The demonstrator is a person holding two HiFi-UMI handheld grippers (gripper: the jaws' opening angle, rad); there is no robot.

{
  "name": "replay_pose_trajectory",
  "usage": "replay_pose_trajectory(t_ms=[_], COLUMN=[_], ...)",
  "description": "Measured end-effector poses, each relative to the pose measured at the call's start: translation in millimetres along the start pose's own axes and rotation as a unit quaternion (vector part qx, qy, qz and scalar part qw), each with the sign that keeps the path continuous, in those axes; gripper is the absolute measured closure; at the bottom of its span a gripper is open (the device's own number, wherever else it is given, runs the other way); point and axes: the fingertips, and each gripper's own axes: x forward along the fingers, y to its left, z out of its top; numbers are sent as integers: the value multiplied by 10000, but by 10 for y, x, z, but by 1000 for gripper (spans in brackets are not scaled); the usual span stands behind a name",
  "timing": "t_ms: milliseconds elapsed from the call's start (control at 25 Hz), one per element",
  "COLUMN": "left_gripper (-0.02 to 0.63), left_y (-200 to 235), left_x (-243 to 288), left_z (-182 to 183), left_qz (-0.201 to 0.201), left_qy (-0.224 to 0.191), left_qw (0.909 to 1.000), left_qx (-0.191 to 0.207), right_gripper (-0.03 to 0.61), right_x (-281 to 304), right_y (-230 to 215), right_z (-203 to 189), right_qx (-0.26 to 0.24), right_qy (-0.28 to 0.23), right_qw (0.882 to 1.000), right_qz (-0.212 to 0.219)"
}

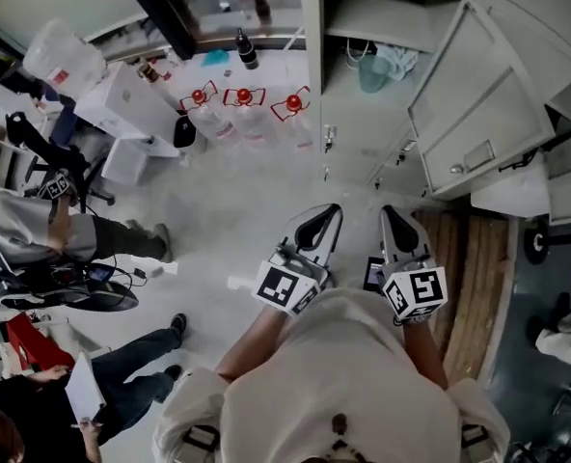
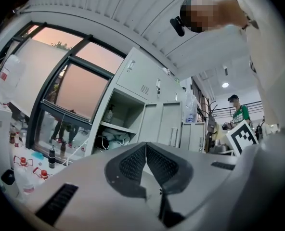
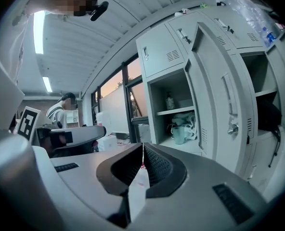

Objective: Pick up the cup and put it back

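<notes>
The cup [image 1: 372, 73] is pale green and stands on the lower shelf of an open locker compartment, next to crumpled white cloth and cords. It also shows in the right gripper view as the cup [image 3: 179, 134], some way beyond the jaws. My left gripper [image 1: 332, 210] and right gripper [image 1: 387, 210] are held side by side in front of my chest, pointing toward the lockers, well short of the cup. The jaws of the left gripper [image 2: 146, 146] meet with nothing between them. The right gripper [image 3: 143, 146] is likewise shut and empty.
The grey locker door [image 1: 469, 114] hangs open to the right of the cup's compartment. Clear water bottles with red caps [image 1: 244, 99] and a dark bottle [image 1: 246, 49] stand by the window to the left. Two people [image 1: 35, 239] are at the far left. Wooden slats [image 1: 469, 278] lie beside my right gripper.
</notes>
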Motion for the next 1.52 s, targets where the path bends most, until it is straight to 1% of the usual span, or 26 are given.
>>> replay_pose_trajectory(t_ms=[160, 240, 400, 520, 640, 840, 880, 920, 960, 1000, 1240, 1520], left_gripper=[604, 604, 604, 604, 604, 604, 604, 604, 604, 604, 604, 604], left_y=[223, 309, 500, 623, 733, 936, 977, 1016, 1052, 1080, 1116, 1151], left_x=[78, 144, 330, 507, 741, 1105, 1166, 1222, 1274, 1326, 1648, 1814], left_z=[32, 20, -3, -21, 52, 168, 168, 168, 169, 171, 177, 187], left_qz=[-32, -71, -77, 14, 81, 50, 62, 85, 113, 140, 267, 405], left_qy=[22, 47, 75, 100, 37, 21, 44, 64, 79, 87, 22, -48], left_qw=[9999, 9998, 9998, 9999, 10000, 9998, 9997, 9996, 9995, 9994, 9991, 9985], left_qx=[-127, -178, -157, -95, -29, 177, 218, 248, 271, 290, 336, 373], right_gripper=[552, 552, 552, 551, 551, 549, 535, 473, 373, 311, 262, 241], right_x=[214, 319, 574, 771, 1015, 1484, 1579, 1674, 1770, 1862, 2376, 2833], right_y=[57, 3, -164, -338, -553, -970, -1044, -1105, -1155, -1204, -1544, -1902], right_z=[-2, -8, 7, 26, 77, 211, 225, 233, 233, 228, 155, 34], right_qx=[-48, -60, -182, -203, -139, -86, -57, -30, -18, -35, -374, -334], right_qy=[123, 178, 226, 172, 124, -47, -68, -67, -39, 5, 223, 319], right_qw=[9999, 9998, 9995, 9996, 9998, 9995, 9994, 9994, 9994, 9995, 9988, 9983], right_qz=[-45, -103, -122, -52, -36, -295, -336, -347, -335, -322, -225, -365])
